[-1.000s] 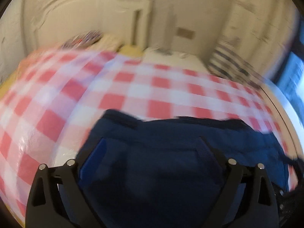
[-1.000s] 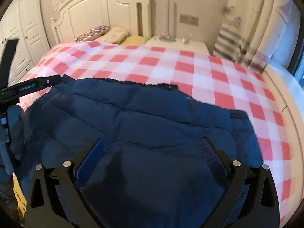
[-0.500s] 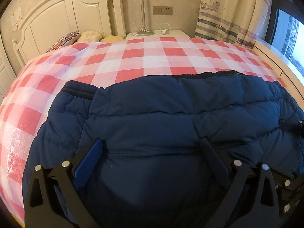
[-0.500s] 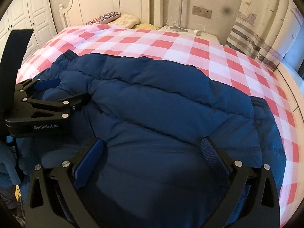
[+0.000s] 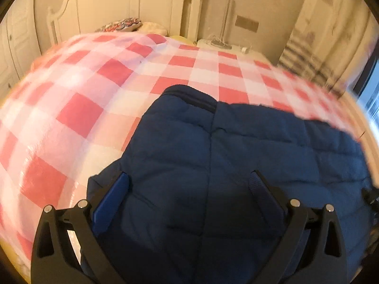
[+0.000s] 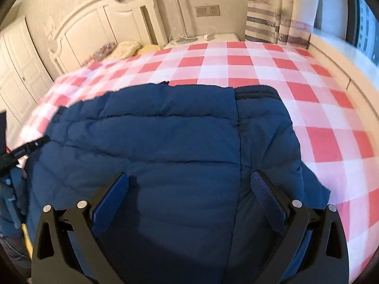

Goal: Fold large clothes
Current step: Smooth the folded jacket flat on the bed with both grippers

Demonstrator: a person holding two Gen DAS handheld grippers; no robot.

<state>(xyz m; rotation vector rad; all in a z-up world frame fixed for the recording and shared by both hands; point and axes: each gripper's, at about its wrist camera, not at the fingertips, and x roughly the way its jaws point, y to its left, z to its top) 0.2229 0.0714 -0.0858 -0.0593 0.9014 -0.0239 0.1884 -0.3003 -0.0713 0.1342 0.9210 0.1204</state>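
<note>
While the coat [image 6: 146, 146] filled nearly the whole left view half a second ago, it now sits lower and to the right there, and much more of the checked bed cover [image 5: 71, 108] shows on the left. That view is blurry now. In the right view the coat reached far up the bed before; now its top edge lies nearer, with more cover showing beyond it.

The left gripper [image 5: 189, 184] is spread wide, with nothing between its pads. The right gripper [image 6: 189, 184] is wide open too, and both hang over the coat. I cannot tell if they touch it.

The coat lies on the near part of the bed. Its far edge runs across the cover, with a dark band [image 6: 255, 93] at one corner. Plenty of bare cover lies past it, up to the headboard [image 6: 99, 26] and over to the curtain [image 6: 277, 16] side.

The coat is dark blue, puffy and soft, stitched in long rows. The cover is smooth, with red, pink and white squares. The headboard is white and curved.
</note>
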